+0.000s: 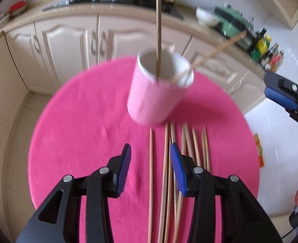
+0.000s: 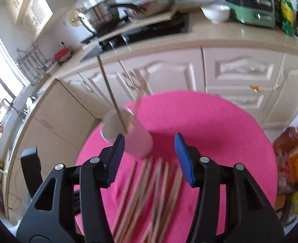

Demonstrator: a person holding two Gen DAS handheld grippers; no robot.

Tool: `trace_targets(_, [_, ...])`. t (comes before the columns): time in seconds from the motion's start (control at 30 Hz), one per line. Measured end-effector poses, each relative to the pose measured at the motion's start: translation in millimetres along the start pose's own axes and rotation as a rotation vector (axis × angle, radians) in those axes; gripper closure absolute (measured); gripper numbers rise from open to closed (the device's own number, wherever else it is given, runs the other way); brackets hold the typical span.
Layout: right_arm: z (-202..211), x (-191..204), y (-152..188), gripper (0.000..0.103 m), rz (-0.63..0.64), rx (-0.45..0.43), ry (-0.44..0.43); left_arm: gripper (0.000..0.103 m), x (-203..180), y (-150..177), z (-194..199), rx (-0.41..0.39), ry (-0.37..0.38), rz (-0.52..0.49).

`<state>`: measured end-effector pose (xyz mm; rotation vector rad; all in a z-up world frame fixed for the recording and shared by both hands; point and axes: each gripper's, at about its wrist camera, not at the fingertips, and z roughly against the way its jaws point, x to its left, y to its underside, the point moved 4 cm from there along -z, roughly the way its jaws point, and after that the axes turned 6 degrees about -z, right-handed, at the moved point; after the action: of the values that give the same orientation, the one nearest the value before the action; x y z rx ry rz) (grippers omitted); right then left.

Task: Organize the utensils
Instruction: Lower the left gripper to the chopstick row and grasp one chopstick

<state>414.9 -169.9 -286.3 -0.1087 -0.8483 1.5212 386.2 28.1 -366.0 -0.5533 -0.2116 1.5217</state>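
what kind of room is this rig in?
A home kitchen, most likely: a hob with a steel pot on the counter, cream cabinet doors below, and a sink tap by the window.

L gripper (image 1: 150, 169) & R gripper (image 2: 150, 159): jaws apart, empty, angled down.

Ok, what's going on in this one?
A person with a gripper in each hand is sorting chopsticks into a pink cup on a pink mat. Two chopsticks already stand in the cup; the rest of the chopsticks lie loose on the mat in front of it. The left gripper and right gripper are both open and empty, poised over the loose pile.
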Motion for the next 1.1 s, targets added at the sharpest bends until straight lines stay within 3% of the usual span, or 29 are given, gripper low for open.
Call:
trace_targets(0.2, [-22,-36,45,0.052,-0.061,0.14,0.059,0.063,-9,27,-37,0.167,0.024,-0.014])
trace_targets(0.4, [-37,-52,73,0.052,-0.091,0.228,0.078,0.064,-11,36,-55,0.227,-0.013,-0.033])
trace_targets(0.47, [-40,-55,76,0.052,-0.095,0.239,0.079,0.072,-12,37,-61,0.246,-0.015,-0.036])
trace_targets(0.6, [-45,-58,82,0.053,-0.092,0.265,0.084,0.075,-14,35,-67,0.242,-0.021,-0.039])
trace_targets(0.67, [-48,-57,84,0.058,-0.086,0.277,0.09,0.088,-15,34,-70,0.245,-0.057,-0.058])
trace_targets(0.73, [-51,-58,86,0.061,-0.078,0.291,0.097,0.093,-16,31,-71,0.239,-0.103,-0.092])
trace_targets(0.87, [-59,-58,89,0.065,-0.065,0.328,0.12,0.097,-22,26,-73,0.235,-0.125,-0.087])
trace_targets(1.1, [-76,-53,98,0.067,-0.008,0.384,0.189,0.098,-12,28,-54,0.182,-0.083,-0.021])
